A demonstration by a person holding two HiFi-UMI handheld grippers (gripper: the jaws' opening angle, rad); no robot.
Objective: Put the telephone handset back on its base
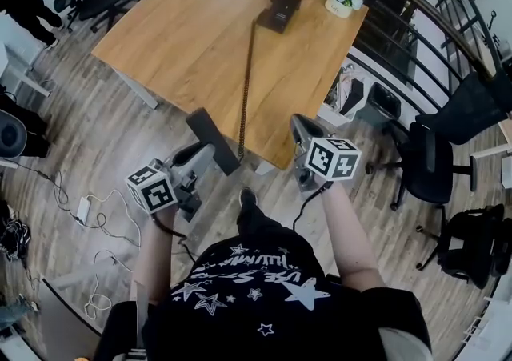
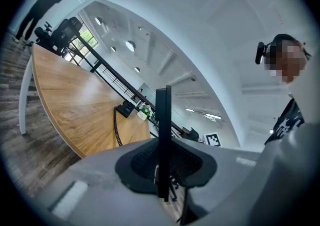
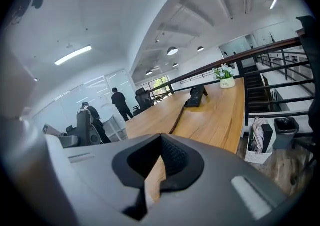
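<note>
Far across the wooden worktop (image 1: 184, 39) sits the base (image 1: 280, 10). Our left claw (image 1: 206, 158) clamps the handset (image 1: 212, 137) and the right claw (image 1: 301, 124) is closed and empty, so we should follow the cord (image 1: 245, 87) in.

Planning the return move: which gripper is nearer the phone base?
Right gripper, slightly: it hovers just off the table's near edge, facing the base. The left gripper, holding the handset, sits further back and to the left.
</note>
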